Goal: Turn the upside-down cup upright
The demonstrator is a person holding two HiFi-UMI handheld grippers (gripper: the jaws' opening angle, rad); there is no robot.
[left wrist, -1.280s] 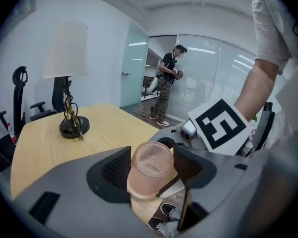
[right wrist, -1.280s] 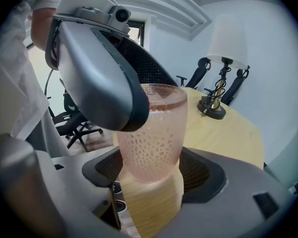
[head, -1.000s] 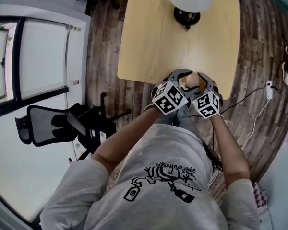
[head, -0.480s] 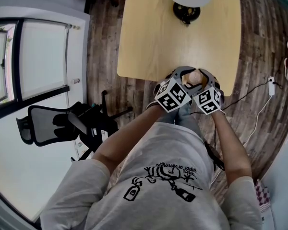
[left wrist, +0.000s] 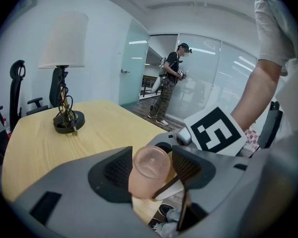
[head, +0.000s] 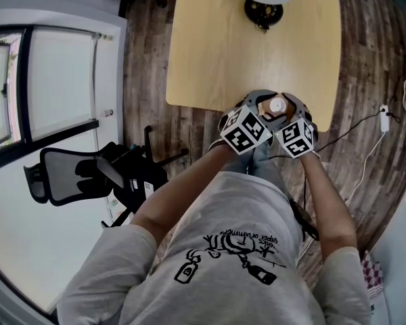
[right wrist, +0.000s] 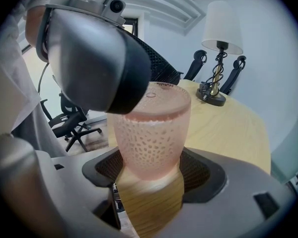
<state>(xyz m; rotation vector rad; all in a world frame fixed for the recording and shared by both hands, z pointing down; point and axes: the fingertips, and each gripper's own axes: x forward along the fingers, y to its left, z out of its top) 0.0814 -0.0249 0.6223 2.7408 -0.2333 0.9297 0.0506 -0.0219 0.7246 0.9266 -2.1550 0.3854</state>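
Pink translucent dotted plastic cup (right wrist: 151, 133) is at centre of the head view, over the pale wooden bench's (head: 210, 53) near edge. Left gripper (left wrist: 150, 168), jaws half spread, clamps its base end. Right gripper (right wrist: 152, 171), jaws spread wide, clamps its body.

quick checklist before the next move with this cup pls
1. Cup between the left gripper jaws, pads touching it: ok
2. Cup between the right gripper jaws, pads at its lower sides: ok
3. Cup above the table, not the floor: ok, but close to the near edge
4. Open end of the cup facing up: cannot tell
5. Lamp well away from the cup: ok
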